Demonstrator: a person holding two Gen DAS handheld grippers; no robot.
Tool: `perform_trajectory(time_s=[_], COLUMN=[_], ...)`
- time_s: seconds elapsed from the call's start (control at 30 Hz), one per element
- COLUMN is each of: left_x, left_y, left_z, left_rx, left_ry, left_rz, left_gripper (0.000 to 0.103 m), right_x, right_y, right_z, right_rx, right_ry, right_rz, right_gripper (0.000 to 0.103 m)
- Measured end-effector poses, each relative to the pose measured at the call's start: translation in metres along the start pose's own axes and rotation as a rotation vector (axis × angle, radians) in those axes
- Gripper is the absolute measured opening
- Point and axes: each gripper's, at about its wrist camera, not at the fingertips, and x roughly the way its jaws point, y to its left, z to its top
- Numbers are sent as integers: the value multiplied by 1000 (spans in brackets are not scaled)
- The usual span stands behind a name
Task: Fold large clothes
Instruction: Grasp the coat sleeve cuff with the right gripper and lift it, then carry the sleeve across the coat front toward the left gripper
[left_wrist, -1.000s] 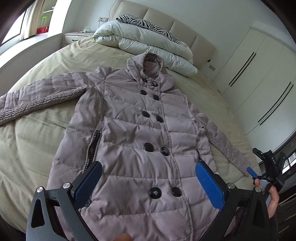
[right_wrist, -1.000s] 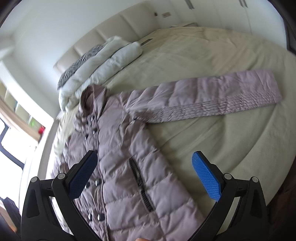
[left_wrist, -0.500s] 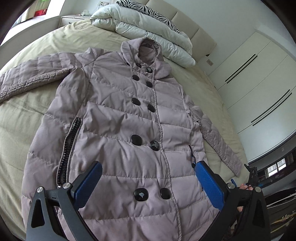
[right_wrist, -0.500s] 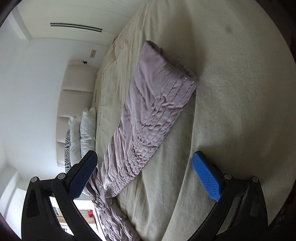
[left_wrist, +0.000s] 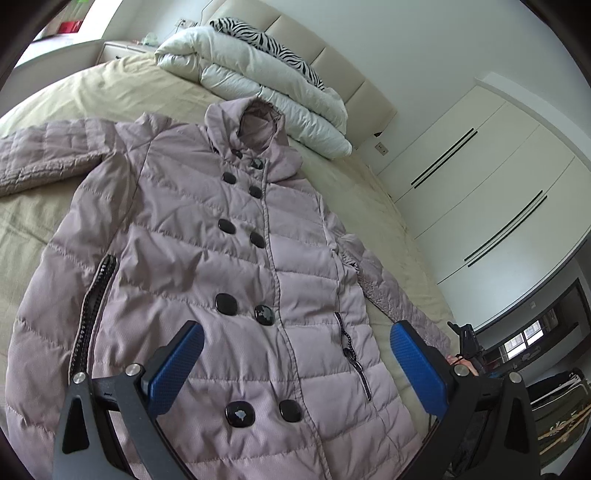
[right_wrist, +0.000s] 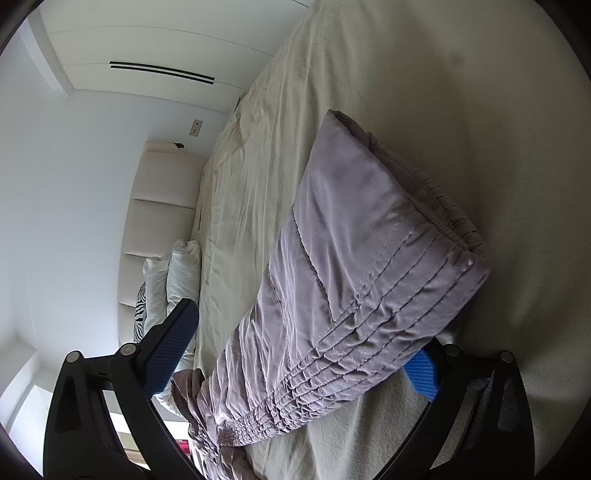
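Observation:
A mauve quilted coat (left_wrist: 207, 258) with black buttons lies face up on the bed, hood toward the headboard and both sleeves spread out. My left gripper (left_wrist: 295, 332) hovers open over the coat's lower front, with nothing between its blue pads. In the right wrist view the coat's pleated sleeve cuff (right_wrist: 369, 266) lies between the jaws of my right gripper (right_wrist: 303, 343), which is rolled on its side. Its jaws are closing; the upper pad (right_wrist: 173, 343) is still apart from the fabric and the lower pad (right_wrist: 423, 373) is tucked under the sleeve's edge. The same gripper (left_wrist: 466, 341) shows small by the sleeve end (left_wrist: 406, 306).
A beige bed sheet (left_wrist: 110, 88) covers the bed. A folded white duvet (left_wrist: 266, 85) and a zebra pillow (left_wrist: 266, 37) lie at the headboard. White wardrobe doors (left_wrist: 480, 177) stand beyond the bed, and a nightstand (left_wrist: 122, 50) is at the far left.
My right gripper swung down and rolled sideways to the sleeve cuff, which now fills the space between its jaws. The left gripper edged a little nearer the coat's lower front.

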Motion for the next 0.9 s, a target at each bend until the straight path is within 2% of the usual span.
perform_trajectory(time_s=[0.03,0.07,0.1,0.17,0.2,0.27,0.33,0.47,0.6,0.7,0.8,0.9], left_x=[1,4,8,13,14,15,14,6,-6,-16,-23,-26], left_y=[-1,-1,1,9,13,22,29,40,52,63,72,79], left_z=[1,2,3,3,3,3,4,13,22,26,27,26], left_rx=[11,12,5,-22,-38,-69,-88,-116,-133,-149,-156,-158], left_ry=[12,39,76,119,121,131,135,100,52,23,10,5], left_rz=[11,23,33,36,27,9,7,15,17,17,23,26], left_gripper=[103,103,103,103,103,103,103,103,103,103,103,103], right_x=[5,11,17,24,24,26,30,30,34,47,68,95], right_y=[2,3,5,12,16,33,65,148,241,288,308,305], right_z=[0,1,0,-2,-2,-9,-24,-71,-160,-242,-317,-378], right_rx=[-7,-16,-31,-72,-86,-163,-293,-570,-900,-1110,-1230,-1307], right_ry=[8,17,20,18,21,26,34,60,115,187,289,388], right_rz=[6,0,-16,-73,-84,-89,-115,-80,12,68,117,106], right_gripper=[75,68,59,35,31,26,25,20,19,19,18,18])
